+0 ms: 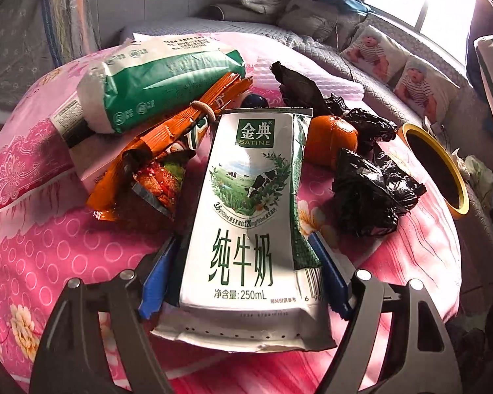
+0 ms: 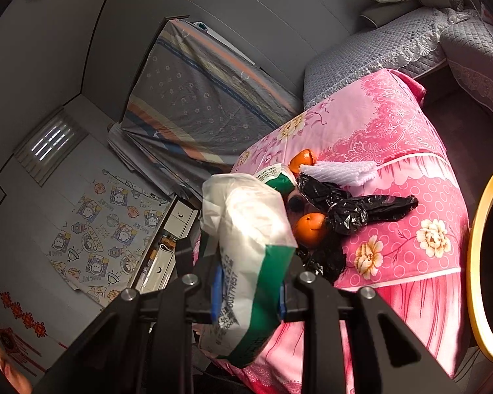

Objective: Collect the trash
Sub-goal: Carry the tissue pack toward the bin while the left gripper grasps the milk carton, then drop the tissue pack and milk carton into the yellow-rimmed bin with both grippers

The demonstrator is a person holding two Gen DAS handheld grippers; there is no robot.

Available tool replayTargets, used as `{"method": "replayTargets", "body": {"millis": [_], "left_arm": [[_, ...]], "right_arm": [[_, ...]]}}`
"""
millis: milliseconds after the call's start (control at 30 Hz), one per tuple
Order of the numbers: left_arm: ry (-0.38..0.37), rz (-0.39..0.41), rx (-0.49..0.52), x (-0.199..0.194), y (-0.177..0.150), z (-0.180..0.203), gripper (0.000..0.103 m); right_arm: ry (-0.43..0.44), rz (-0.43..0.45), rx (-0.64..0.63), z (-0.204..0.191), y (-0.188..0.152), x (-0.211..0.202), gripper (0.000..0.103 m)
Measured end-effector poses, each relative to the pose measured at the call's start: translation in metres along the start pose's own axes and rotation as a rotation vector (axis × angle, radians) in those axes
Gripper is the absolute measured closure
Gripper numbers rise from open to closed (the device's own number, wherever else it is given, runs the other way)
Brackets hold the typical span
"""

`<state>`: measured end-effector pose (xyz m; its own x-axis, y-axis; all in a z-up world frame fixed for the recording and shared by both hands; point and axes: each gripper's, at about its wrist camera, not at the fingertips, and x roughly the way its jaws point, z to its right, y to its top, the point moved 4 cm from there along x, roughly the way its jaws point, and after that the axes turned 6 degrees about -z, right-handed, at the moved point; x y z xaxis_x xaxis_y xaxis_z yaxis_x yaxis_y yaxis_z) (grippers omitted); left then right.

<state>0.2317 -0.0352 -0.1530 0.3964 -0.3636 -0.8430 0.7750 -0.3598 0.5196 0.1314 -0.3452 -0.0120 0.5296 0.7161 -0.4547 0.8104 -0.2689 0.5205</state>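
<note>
A flattened white and green milk carton [image 1: 246,197] lies on the pink flowered tablecloth [image 1: 56,246]. My left gripper [image 1: 243,239] straddles its near half, and the blue pads [image 1: 157,279] sit against both long edges. My right gripper [image 2: 249,282] is shut on one end of a white and green plastic bag [image 2: 246,229]. That bag [image 1: 154,82] also stretches across the far left of the table in the left wrist view. An orange snack wrapper [image 1: 157,164], crumpled black plastic bags [image 1: 371,190] [image 2: 361,210] and an orange [image 1: 332,139] [image 2: 310,229] lie around the carton.
A dark bin with a yellow rim [image 1: 460,180] [image 2: 473,256] stands off the table's right edge. White foam netting [image 1: 315,78] [image 2: 341,170] and a second orange [image 2: 302,157] lie at the back. A grey quilted sofa [image 1: 246,32] with picture cushions [image 1: 410,75] runs behind.
</note>
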Motion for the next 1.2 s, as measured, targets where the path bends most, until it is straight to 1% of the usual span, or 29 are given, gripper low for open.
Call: {"method": "replayTargets", "body": {"millis": [67,133,267,333,467,600,700,833,867,933,1100,1200], "left_arm": [[0.015,0.041,-0.014,-0.023,-0.014,-0.006,0.029],[0.022,0.105,-0.03,-0.049,-0.026,-0.011,0.029],[0.063,0.242,-0.065,-0.097,-0.046,-0.014,0.029],[0.064,0.307,-0.086,-0.118,-0.052,-0.012,0.029],[0.064,0.4,-0.076,-0.15,-0.05,0.006,0.029],[0.029,0.447,-0.014,-0.166,-0.03,0.04,0.029],[-0.026,0.462,0.048,-0.163,-0.005,0.074,0.029],[-0.107,0.44,0.113,-0.146,0.029,0.117,0.029],[-0.12,0.434,0.137,-0.14,0.037,0.129,0.029],[-0.123,0.424,0.181,-0.126,0.053,0.151,0.029],[-0.197,0.349,0.244,-0.086,0.092,0.203,0.029],[-0.224,0.321,0.283,-0.062,0.106,0.232,0.029]], "right_arm": [[-0.017,0.023,-0.005,-0.001,-0.002,-0.012,0.08],[-0.037,0.056,-0.002,0.001,-0.003,-0.027,0.08],[-0.095,0.14,0.018,0.01,-0.002,-0.059,0.08],[-0.116,0.18,0.034,0.016,-0.002,-0.074,0.08],[-0.176,0.265,0.056,0.026,-0.004,-0.107,0.08],[-0.242,0.347,0.079,0.038,-0.005,-0.137,0.08],[-0.302,0.399,0.109,0.052,-0.006,-0.158,0.08],[-0.4,0.454,0.139,0.069,-0.008,-0.178,0.08],[-0.425,0.464,0.145,0.074,-0.009,-0.181,0.08],[-0.473,0.482,0.155,0.084,-0.012,-0.188,0.08],[-0.581,0.52,0.191,0.115,-0.017,-0.201,0.08],[-0.62,0.528,0.217,0.135,-0.019,-0.205,0.08]]}}
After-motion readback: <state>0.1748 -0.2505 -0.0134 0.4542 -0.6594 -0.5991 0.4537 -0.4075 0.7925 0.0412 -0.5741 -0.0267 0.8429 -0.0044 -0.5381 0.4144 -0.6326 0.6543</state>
